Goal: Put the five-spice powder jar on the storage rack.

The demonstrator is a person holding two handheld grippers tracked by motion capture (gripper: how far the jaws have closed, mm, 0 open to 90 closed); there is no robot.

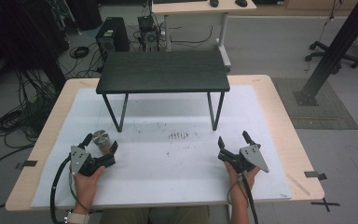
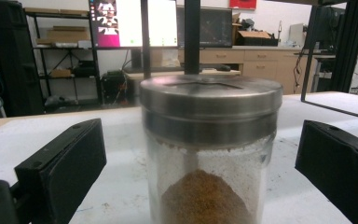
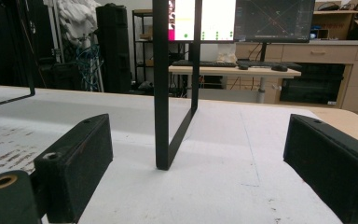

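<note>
The left claw (image 1: 101, 143) stands wide open and grips nothing; the jar (image 1: 101, 138) sits upright on the tabletop (image 1: 177, 172) right between its jaws, touching neither, so closing should catch it below the metal lid (image 2: 210, 95). Well apart to the right, the right claw (image 1: 233, 140) gapes open and empty, facing a leg of the small black stand (image 1: 163, 71).
</note>
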